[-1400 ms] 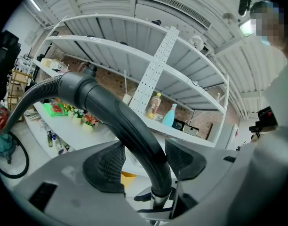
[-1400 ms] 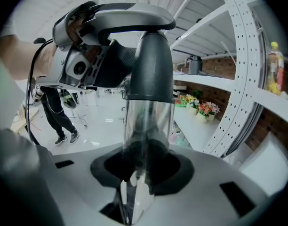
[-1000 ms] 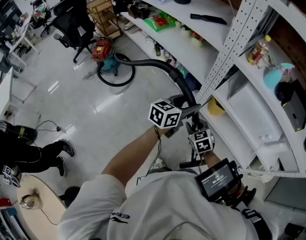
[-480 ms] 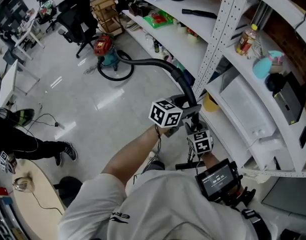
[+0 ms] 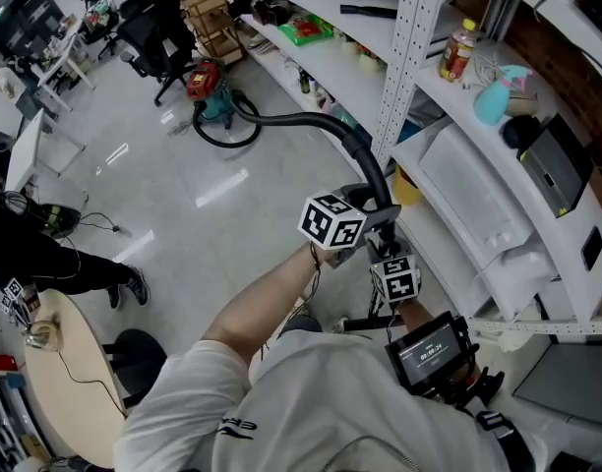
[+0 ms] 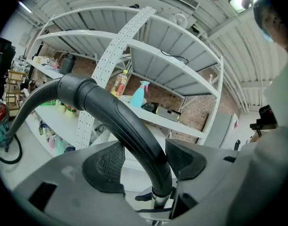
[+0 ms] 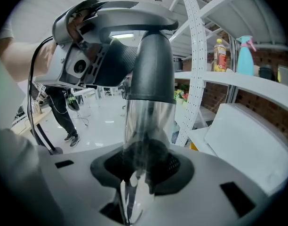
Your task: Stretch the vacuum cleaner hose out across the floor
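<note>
**A:** Step in hand?

**B:** Mid-stretch, by the look of it. Holding the hose point(image 5: 291, 119) up off the floor point(image 5: 183, 195) at its handle end, right beside the shelving point(image 5: 400, 57).

**A:** And at the left gripper point(image 6: 144, 161)?

**B:** Clamped on the black curved handle point(image 6: 120, 121), with 1 ribbed pad pressing on each side.

**A:** At the right gripper point(image 7: 141, 166)?

**B:** Clamped as well, on the chrome tube point(image 7: 148, 121) just below that handle, and kept fairly wide by the tube's girth. Seen from the head view, tucked close under the left one.

**A:** And the far end of the hose?

**B:** Back at the red and teal vacuum cleaner point(image 5: 205, 91), well apart, over by the office chairs point(image 5: 149, 32). From there, lying in 1 loop point(image 5: 222, 138) on the floor, then arching up through the air to the 2 grippers.

**A:** Stretched yet?

**B:** Not fully, judging by that loop and the arch.

**A:** Next, then?

**B:** Probably backing further away from the cleaner with both grips kept tight, until no slack remains in the loop. Then lowering the handle end to lay the hose flat. Worth pulling gently, to avoid dragging the cleaner along, and staying clear of the shelving.
</note>
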Demonstrator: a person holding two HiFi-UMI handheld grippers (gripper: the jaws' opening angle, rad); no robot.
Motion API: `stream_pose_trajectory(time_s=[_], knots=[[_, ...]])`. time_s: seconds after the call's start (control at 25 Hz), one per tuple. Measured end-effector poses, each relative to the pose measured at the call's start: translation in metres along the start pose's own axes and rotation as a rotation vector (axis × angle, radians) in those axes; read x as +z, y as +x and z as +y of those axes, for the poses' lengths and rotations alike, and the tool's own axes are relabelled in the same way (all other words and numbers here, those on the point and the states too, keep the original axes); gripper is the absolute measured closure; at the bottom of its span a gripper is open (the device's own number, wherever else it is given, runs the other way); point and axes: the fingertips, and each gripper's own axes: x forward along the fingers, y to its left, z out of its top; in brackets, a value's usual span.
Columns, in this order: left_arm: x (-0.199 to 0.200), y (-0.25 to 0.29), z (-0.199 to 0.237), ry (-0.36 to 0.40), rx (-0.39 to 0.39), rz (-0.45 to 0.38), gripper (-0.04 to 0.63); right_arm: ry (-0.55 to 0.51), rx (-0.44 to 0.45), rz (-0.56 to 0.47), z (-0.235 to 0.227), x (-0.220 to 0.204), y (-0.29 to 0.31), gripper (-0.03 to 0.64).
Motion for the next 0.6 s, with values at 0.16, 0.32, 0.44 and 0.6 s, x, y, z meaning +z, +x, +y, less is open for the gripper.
stream_pose_trajectory(time_s=[0.16, 0.32, 0.44, 0.6], knots=[[-0.009, 0.006, -0.026, 0.028, -0.016, 0.024, 0.350, 0.024, -0.012, -0.007, 0.001, -0.015, -0.018, 0.491], [-0.015, 0.010, -0.047, 0.050, -0.049, 0.027, 0.350, 0.050, -0.034, -0.013, 0.002, -0.026, -0.034, 0.491], [-0.020, 0.012, -0.062, 0.060, -0.079, 0.027, 0.350, 0.064, -0.065, -0.014, 0.003, -0.034, -0.045, 0.491], [-0.032, 0.008, -0.083, 0.062, -0.120, 0.043, 0.350, 0.075, -0.110, -0.001, 0.009, -0.049, -0.063, 0.491]])
